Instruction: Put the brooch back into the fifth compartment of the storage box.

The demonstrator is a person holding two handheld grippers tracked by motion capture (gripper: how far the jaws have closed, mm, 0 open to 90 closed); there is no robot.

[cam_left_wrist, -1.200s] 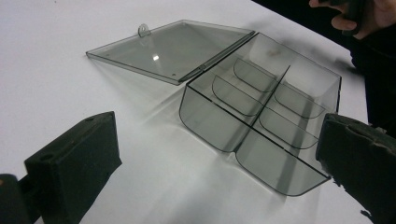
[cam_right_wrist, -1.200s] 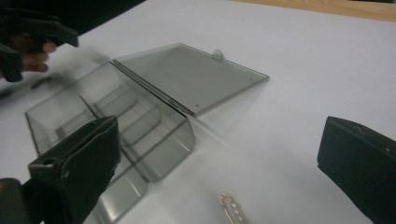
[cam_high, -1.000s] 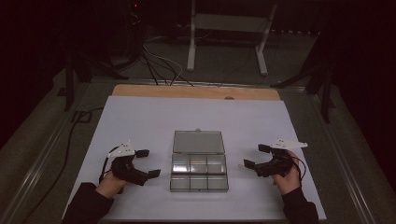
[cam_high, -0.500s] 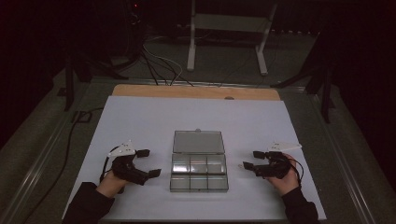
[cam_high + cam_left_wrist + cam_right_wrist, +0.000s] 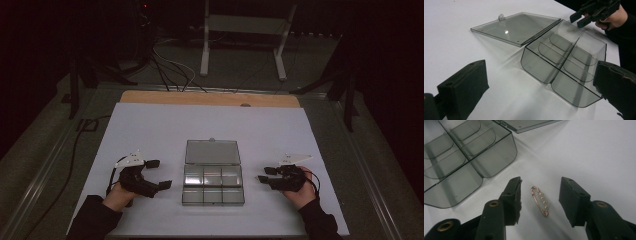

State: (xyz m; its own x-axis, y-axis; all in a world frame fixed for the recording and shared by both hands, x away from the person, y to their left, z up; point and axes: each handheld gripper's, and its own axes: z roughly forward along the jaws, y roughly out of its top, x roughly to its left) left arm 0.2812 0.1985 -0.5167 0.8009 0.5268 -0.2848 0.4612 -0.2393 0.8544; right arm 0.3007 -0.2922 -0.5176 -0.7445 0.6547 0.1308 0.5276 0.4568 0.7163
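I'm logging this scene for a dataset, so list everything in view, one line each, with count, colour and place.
box: 1, smoky clear plastic, middle of the sheet, six compartments that look empty.
lid: 1, same clear plastic, hinged open and lying flat behind the box.
pin: 1, rose-gold with small pale beads, on the sheet between the right gripper's jaws, touched by neither.
sheet: 1, white, covering most of the table.
table: 1, wood edge showing at the far side.
stand: 1, pale metal, on the floor beyond the table.
cables: several, dark, on the floor at far left.
left gripper: 1, black, left of the box, open.
right gripper: 1, black, right of the box, jaws just closing around the pin.
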